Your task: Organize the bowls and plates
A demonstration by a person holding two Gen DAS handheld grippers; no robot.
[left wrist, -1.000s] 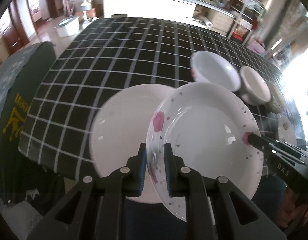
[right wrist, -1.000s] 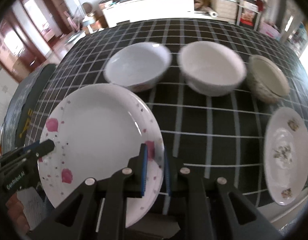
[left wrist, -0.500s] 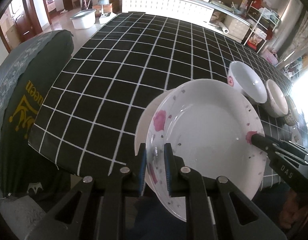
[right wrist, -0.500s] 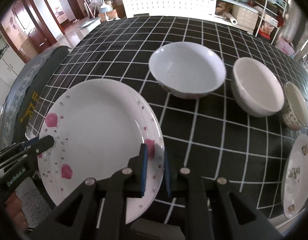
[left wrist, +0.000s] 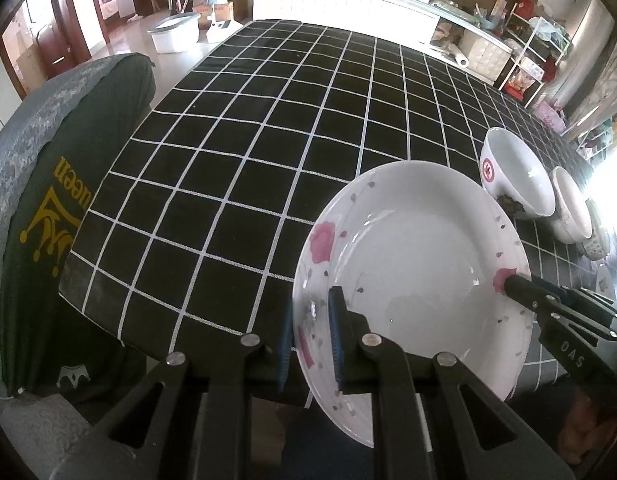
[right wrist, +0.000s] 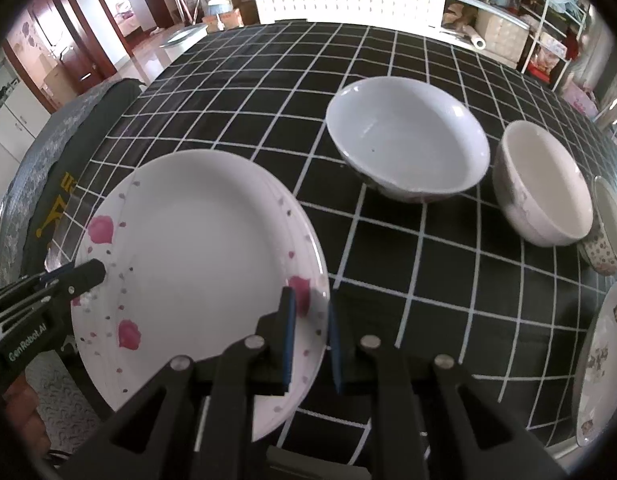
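- This was a lived-in home, in an open dining and living area.
- A large table (left wrist: 292,128) under a black cloth with a white grid filled the middle, with ceramic bowls (right wrist: 408,140) and plates (right wrist: 196,264) set on it.
- At the far side ran a long white sideboard (left wrist: 348,4), its top crowded with boxes and small containers.
- To the far right stood open shelves (left wrist: 536,48) packed with household goods.
- On the far left, dark wooden doors (left wrist: 64,40) opened off a glossy tiled floor, where a white plastic tub (left wrist: 174,34) sat.
- A cloth-covered seat (left wrist: 40,184) with a gold crown print stood at the table's left edge.
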